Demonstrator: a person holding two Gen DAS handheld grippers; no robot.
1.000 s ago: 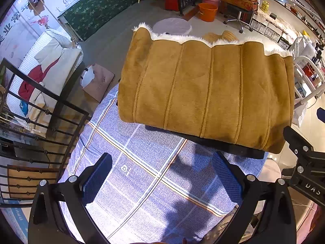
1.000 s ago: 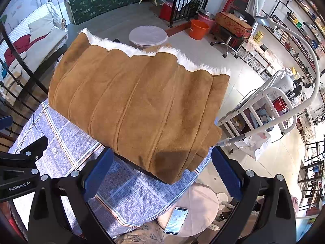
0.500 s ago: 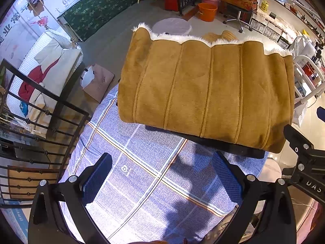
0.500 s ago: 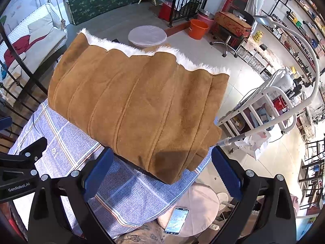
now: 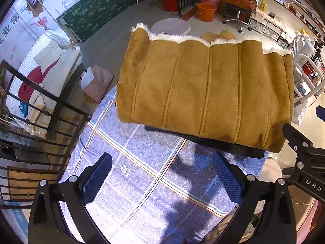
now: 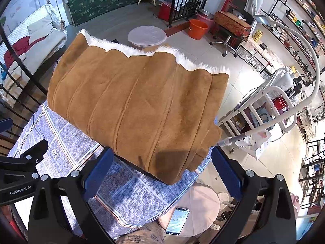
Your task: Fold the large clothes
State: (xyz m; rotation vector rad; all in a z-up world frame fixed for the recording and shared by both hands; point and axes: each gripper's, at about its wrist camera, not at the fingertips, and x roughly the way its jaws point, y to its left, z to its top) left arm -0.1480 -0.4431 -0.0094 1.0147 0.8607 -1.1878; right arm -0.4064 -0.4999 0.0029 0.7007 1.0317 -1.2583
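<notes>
A large tan suede coat point(image 5: 205, 89) with white fleece trim lies folded into a thick rectangle on the far half of a table covered by a blue plaid cloth point(image 5: 142, 174). The same coat point(image 6: 138, 101) fills the middle of the right wrist view, its near corner overhanging the cloth's edge. My left gripper point(image 5: 161, 175) is open above the bare cloth, short of the coat's near edge. My right gripper point(image 6: 162, 171) is open too, with its blue pads on either side of the coat's near corner and not touching it.
A black iron railing point(image 5: 40, 126) runs along the table's left side. A white metal rack point(image 6: 270, 105) stands to the right. Below the table's near right corner a phone point(image 6: 177, 220) lies on a round pink stool point(image 6: 201, 205). An orange bucket point(image 6: 197, 29) and an office chair point(image 5: 237, 10) stand on the floor beyond.
</notes>
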